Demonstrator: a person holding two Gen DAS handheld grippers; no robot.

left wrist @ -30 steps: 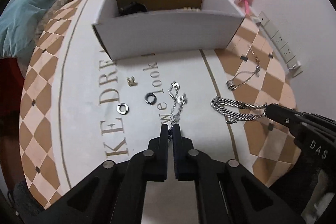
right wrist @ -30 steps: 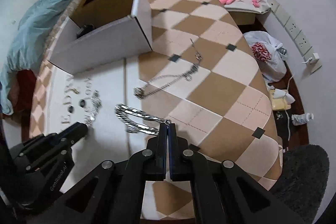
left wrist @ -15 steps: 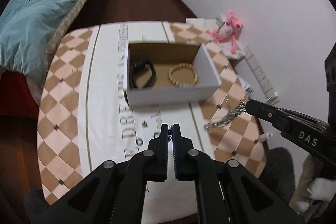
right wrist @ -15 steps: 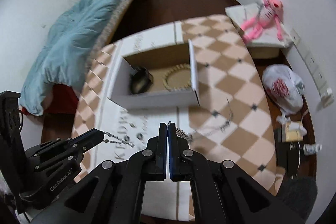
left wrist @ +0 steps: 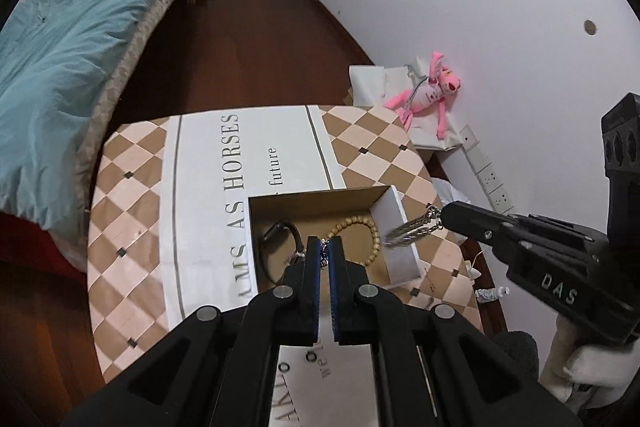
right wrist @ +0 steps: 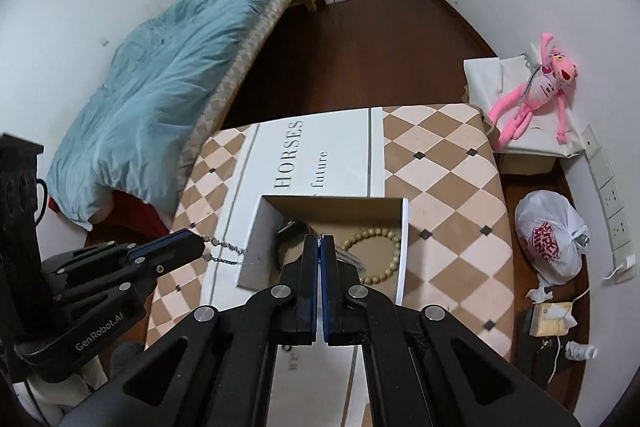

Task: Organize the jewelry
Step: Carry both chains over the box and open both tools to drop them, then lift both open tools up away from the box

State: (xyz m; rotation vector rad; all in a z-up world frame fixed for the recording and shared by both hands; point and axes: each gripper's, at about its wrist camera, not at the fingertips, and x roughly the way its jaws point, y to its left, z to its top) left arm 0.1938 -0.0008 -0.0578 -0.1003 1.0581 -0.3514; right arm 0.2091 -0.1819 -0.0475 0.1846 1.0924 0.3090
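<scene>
An open cardboard box stands on the checked table and holds a wooden bead bracelet and a black band. My left gripper is shut on a thin silver chain, held high over the box's left side. My right gripper is shut on a thick silver chain that hangs over the box's right wall; it shows below the fingers in the right wrist view.
Two small dark rings lie on the white cloth near the table's front. A bed with a blue duvet is to the left. A pink plush toy, wall sockets and a plastic bag are to the right.
Both grippers have lifted their chains off the table and risen high, moving forward over the box. The table looks much smaller and farther below.
</scene>
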